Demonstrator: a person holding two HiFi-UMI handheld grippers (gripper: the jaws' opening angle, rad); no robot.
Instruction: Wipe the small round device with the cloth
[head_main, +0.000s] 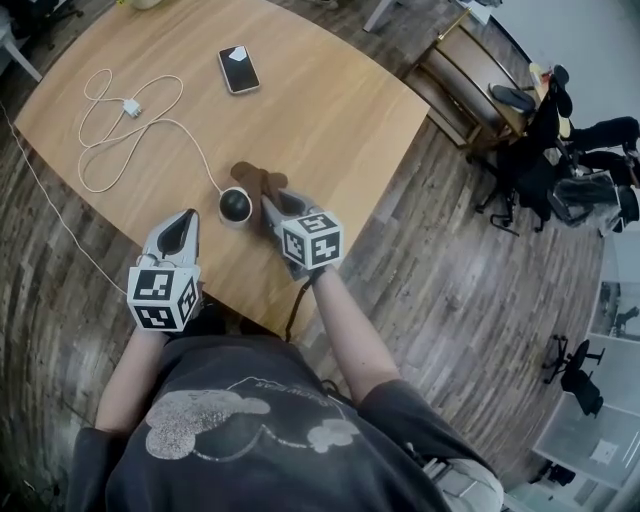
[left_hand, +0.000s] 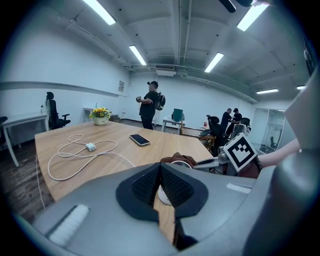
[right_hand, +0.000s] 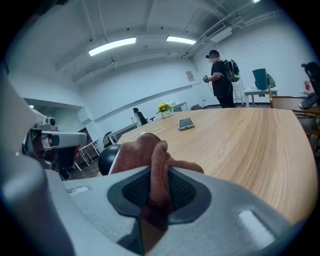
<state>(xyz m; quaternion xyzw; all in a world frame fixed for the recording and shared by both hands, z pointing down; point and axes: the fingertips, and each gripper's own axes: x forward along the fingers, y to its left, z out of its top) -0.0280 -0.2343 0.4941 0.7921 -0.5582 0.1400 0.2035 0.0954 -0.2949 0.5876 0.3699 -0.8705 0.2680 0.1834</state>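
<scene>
Right tool (head_main: 270, 207) with cloth (head_main: 256, 180) beside device (head_main: 235, 205)

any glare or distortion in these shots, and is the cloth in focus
Head view: fisheye bends the table edge; light even, no glare. Left gripper view: ceiling lights blow out white, corners dark. Right gripper view: cloth between the jaws reads sharp.

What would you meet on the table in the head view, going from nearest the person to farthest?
small round device → white charger plug → phone. The cloth overlaps the device, so it is left out.
</scene>
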